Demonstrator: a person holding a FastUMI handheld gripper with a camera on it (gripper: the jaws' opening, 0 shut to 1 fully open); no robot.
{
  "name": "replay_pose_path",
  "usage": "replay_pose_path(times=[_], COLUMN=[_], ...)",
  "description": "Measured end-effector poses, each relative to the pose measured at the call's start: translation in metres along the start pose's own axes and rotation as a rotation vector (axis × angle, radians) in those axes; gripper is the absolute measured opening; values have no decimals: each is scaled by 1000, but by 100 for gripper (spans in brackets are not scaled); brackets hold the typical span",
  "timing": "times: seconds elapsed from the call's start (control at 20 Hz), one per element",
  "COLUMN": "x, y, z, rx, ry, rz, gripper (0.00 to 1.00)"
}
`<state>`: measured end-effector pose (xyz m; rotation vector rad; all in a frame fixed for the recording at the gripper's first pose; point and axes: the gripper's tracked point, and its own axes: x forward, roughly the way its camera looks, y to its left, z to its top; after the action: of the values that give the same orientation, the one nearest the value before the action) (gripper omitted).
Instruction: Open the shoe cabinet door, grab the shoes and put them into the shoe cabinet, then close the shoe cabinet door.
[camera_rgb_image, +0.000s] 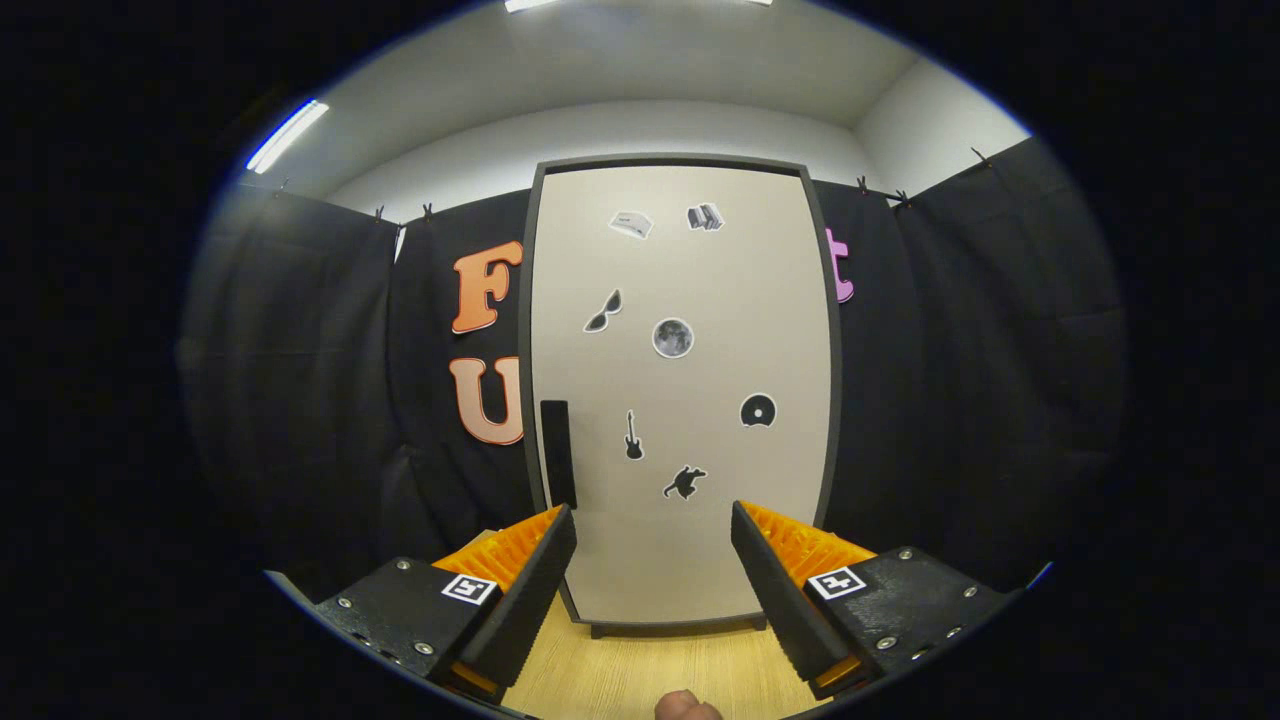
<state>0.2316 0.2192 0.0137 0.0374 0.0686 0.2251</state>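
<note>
Fingers spread wide, holding nothing, facing the closed cabinet.
Left to right: the dark handle (557, 453) sits on the door's left side just beyond the left finger; the one door (680, 390) stands shut ahead of the gripper (652, 570) on the wooden floor (640, 670), carrying seven stickers (673, 337). A fingertip (686, 706) pokes in between the fingers.

Shoe cabinet (680, 390) upright on the floor (640, 670), door (690, 560) closed, handle (557, 452) at the door's left side, gripper (652, 575) before the cabinet, fingers spread apart, holding nothing, booth wall (330, 400) behind the cabinet
</note>
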Motion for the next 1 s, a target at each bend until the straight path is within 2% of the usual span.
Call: replay_pose_path(times=[0.5, 1.0], x=[-58, -69], y=[-70, -97], z=[11, 22], rx=[14, 15], ry=[-27, -65], rz=[-20, -22], gripper=[97, 97])
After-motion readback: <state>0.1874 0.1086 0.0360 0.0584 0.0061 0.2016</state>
